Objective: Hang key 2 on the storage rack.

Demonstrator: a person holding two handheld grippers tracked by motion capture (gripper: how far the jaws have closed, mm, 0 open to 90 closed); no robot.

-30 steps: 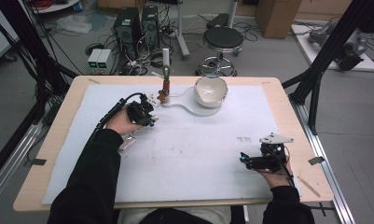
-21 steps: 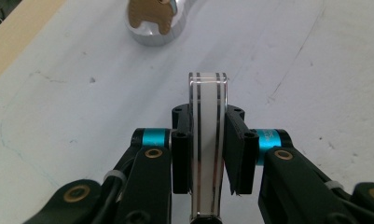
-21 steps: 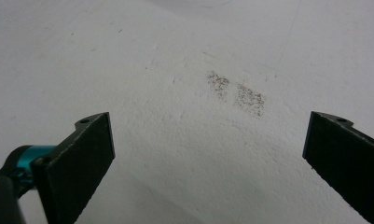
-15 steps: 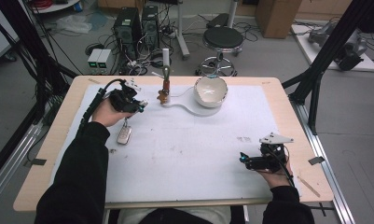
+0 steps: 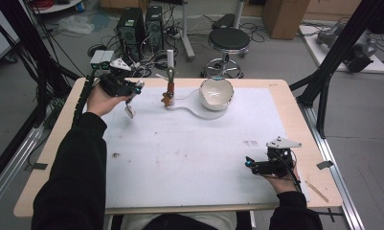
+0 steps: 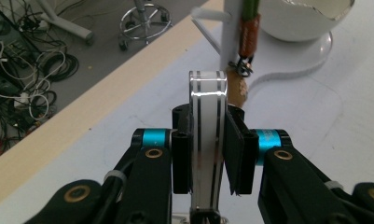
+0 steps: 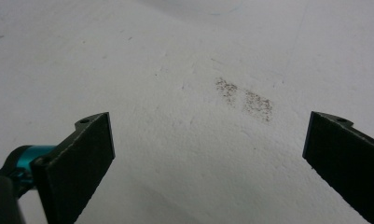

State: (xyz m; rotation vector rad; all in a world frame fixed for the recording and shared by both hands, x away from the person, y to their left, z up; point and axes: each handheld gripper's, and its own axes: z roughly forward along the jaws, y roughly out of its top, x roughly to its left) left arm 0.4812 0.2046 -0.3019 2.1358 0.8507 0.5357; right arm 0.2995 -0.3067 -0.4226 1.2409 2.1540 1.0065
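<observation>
Gripping a flat white black-striped strip (image 6: 207, 140) between closed pads, the left claw (image 5: 130, 96) is held above the table's (image 5: 189, 158) far left, near a white stand (image 5: 169, 76) and bowl (image 5: 216, 93), the right claw (image 5: 251, 164) rested near right, jaws spread wide, nothing between.

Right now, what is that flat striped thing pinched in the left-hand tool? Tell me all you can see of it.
The striped piece is a narrow, flat, glossy strip, pale with two dark lines along its length and a squared-off end. The left gripper holds it clamped edgewise between both black pads. In the high view it hangs below the gripper, lifted off the white table cover, left of the stand.
</observation>
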